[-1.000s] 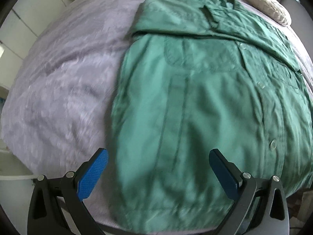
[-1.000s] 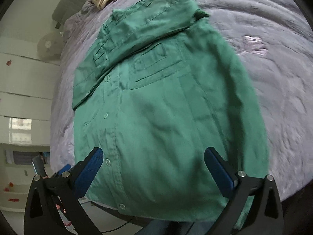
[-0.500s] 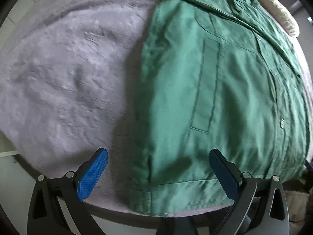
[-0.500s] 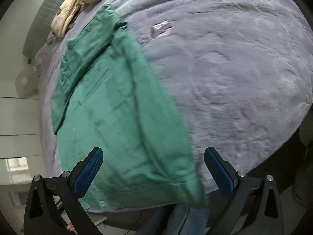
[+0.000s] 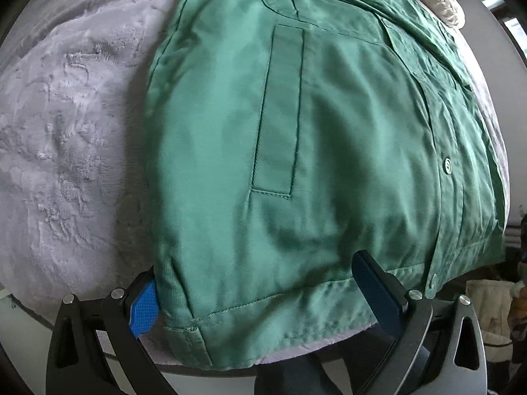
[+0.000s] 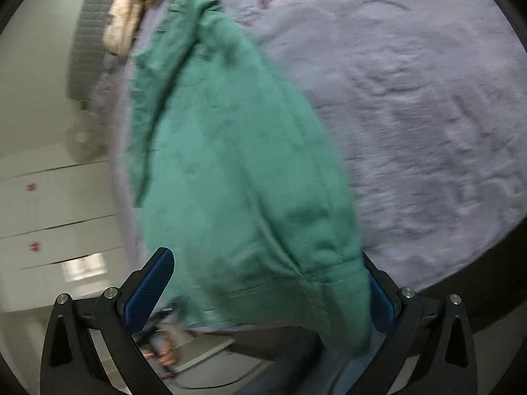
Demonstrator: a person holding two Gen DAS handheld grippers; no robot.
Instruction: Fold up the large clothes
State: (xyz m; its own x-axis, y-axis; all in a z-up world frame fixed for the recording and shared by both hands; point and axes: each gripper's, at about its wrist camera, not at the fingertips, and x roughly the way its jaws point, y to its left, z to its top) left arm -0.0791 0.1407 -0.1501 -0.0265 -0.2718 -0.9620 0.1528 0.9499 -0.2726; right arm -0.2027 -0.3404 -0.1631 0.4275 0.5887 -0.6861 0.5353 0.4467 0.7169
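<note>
A large green button-up shirt (image 5: 296,138) lies front up on a grey fleece-covered bed (image 5: 66,125), its hem at the near edge. My left gripper (image 5: 260,296) is open and straddles the shirt's near left hem corner, one blue pad (image 5: 143,309) partly under the cloth. In the right wrist view the shirt (image 6: 237,171) is blurred. My right gripper (image 6: 266,286) is open and straddles the near right hem corner, which hangs over the bed edge.
A cream pillow or bundle (image 6: 128,23) lies at the bed's head, also seen in the left wrist view (image 5: 438,3). White drawers (image 6: 49,217) stand left of the bed. The bed edge (image 5: 296,365) and a person's legs (image 6: 280,358) are just below the grippers.
Both grippers have come down and forward from above the shirt to its near hem. Each now has a hem corner between its open fingers.
</note>
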